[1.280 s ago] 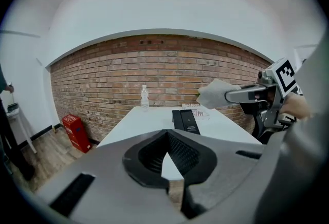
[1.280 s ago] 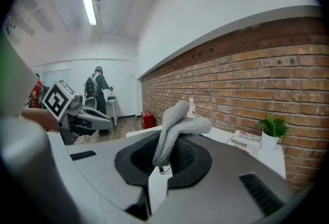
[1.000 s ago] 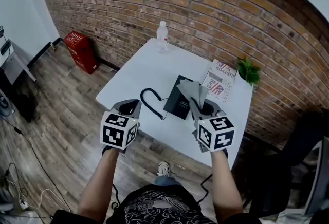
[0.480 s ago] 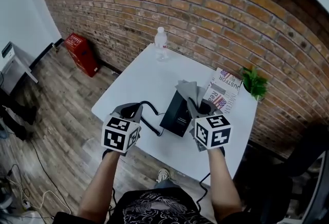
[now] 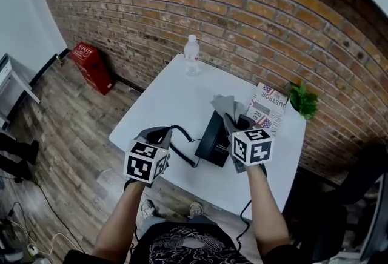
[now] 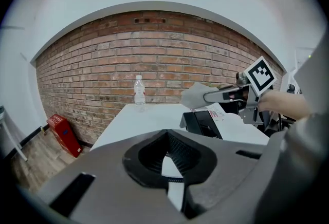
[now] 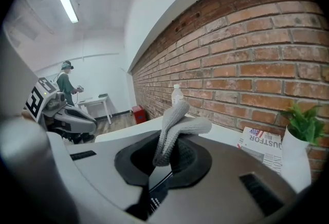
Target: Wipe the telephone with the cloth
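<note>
A black telephone (image 5: pixel 213 139) sits on the white table (image 5: pixel 176 96), and its coiled cord (image 5: pixel 182 146) trails off to the left. My right gripper (image 5: pixel 231 122) hovers over the phone's right side, shut on a grey cloth (image 5: pixel 225 105) that sticks up past the jaws. In the right gripper view the cloth (image 7: pixel 177 126) folds over at the top of the gripper (image 7: pixel 164 155). My left gripper (image 5: pixel 157 134) is at the table's near edge beside the cord, shut with nothing in it. The left gripper view shows the phone (image 6: pixel 203 123), the cloth (image 6: pixel 197 95) and the left gripper (image 6: pixel 167 152).
A water bottle (image 5: pixel 191 54) stands at the table's far edge by the brick wall. A magazine (image 5: pixel 267 106) and a small potted plant (image 5: pixel 302 99) are at the far right corner. A red crate (image 5: pixel 91 66) stands on the floor to the left. A person (image 7: pixel 66 81) stands far behind.
Both grippers have come forward towards the table. The left one now reaches the near edge by the cord, and the right one holds the cloth over the phone.
</note>
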The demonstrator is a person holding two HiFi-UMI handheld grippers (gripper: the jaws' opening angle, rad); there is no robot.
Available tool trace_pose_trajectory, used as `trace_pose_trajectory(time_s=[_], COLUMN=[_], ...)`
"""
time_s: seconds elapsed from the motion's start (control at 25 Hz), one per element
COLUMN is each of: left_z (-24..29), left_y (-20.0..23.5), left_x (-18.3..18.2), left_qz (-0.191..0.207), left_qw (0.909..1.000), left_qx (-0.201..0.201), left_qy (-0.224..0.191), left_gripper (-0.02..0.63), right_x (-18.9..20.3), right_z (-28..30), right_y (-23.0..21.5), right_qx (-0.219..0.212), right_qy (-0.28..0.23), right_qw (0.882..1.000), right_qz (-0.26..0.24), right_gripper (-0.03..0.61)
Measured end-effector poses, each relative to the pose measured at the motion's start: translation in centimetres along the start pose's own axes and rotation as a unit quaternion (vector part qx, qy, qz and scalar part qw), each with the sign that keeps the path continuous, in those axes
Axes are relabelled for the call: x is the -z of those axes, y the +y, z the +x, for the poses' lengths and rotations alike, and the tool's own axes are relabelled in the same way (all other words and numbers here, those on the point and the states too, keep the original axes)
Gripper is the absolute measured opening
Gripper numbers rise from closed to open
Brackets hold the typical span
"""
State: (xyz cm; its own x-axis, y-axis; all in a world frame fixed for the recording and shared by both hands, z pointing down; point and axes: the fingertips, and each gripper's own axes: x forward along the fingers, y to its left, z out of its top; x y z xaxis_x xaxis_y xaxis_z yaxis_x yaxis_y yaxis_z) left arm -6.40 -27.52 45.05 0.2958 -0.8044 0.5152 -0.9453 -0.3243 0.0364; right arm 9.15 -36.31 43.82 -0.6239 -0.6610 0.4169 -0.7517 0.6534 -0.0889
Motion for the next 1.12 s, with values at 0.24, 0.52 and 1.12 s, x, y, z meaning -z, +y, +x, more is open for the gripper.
trace_pose_trajectory(time_s=[0.24, 0.52, 1.12], left_z=[0.6, 1.6, 1.3], left_y=[1.9, 3.6, 5.1], left_x=[-0.4, -0.2, 1.0], left_qz=[0.020, 0.025, 0.029], left_qw=[0.9992, 0.9974, 0.9942], left_qx=[0.036, 0.067, 0.103], left_qy=[0.001, 0.007, 0.007], left_gripper=[0.005, 0.005, 0.005], right_x=[0.5, 2.2, 5.6], right_z=[2.2, 3.9, 4.5], right_y=[0.0, -0.9, 0.7], right_qx=[0.027, 0.061, 0.093], right_qy=[0.013, 0.033, 0.062], right_qw=[0.999, 0.996, 0.989], right_qz=[0.018, 0.055, 0.093], right_gripper=[0.011, 0.011, 0.011])
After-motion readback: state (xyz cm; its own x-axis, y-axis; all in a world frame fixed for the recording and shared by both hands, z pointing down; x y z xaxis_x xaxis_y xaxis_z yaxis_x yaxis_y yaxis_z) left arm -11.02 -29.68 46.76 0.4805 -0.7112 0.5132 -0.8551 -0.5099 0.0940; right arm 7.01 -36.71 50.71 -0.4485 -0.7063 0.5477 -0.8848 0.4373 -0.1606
